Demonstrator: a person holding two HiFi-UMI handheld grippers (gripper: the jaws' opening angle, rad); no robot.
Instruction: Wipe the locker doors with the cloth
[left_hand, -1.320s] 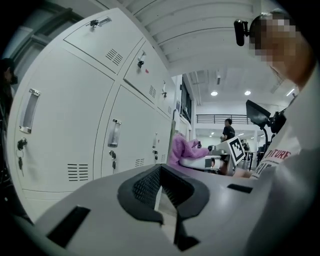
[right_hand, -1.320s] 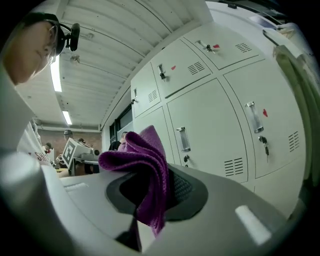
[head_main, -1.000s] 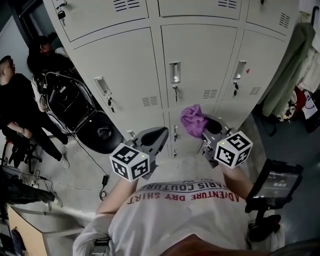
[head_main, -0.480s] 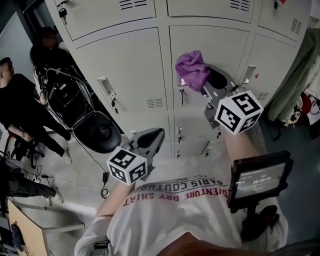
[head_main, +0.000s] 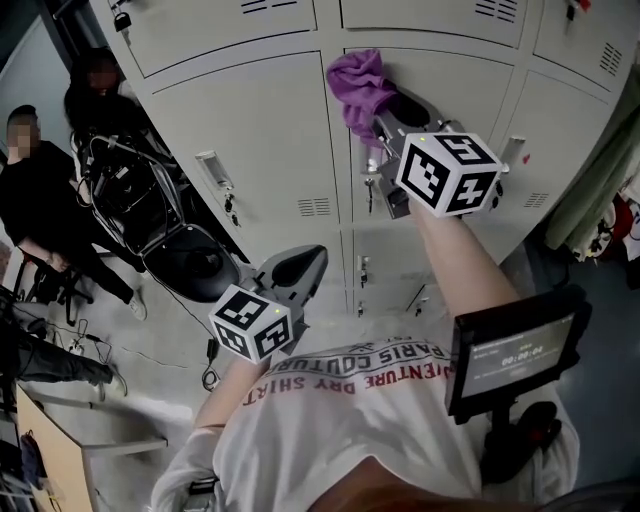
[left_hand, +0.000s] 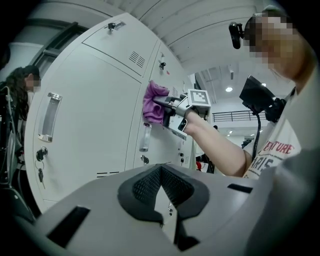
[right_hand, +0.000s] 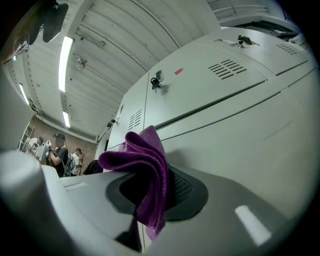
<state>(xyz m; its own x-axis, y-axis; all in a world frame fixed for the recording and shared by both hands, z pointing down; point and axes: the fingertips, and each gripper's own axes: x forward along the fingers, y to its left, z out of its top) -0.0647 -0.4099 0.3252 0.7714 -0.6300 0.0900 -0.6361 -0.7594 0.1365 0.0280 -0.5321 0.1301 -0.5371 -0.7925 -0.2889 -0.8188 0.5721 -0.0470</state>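
Rising since the earlier head-view frames, the right tool (head_main: 392, 108) is now reaching the upper centre of the frame. It is carrying the cloth (head_main: 358, 82) up against a locker door (head_main: 270, 130).

Head view: the left tool (head_main: 300, 272) is hanging idle at centre, well apart from the doors. The doors are showing as smooth, pale painted sheet metal with louvred vents and protruding handles (head_main: 214, 172).

Left gripper view: the left tool (left_hand: 161, 186) is resting clenched with nothing between its ribbed dark pads. At upper centre, the cloth (left_hand: 155, 102) is pressing against the door (left_hand: 90, 110).

Right gripper view: the right tool (right_hand: 150, 200) is pinching the cloth (right_hand: 145, 167), a soft, purple, finely woven bunch folding out above the jaws.

Likely risks: the bunched fabric is offering little flat contact, so the hard jaw tips may be scraping paint. Dragging past a handle or key could be snagging the cloth and pulling it free.
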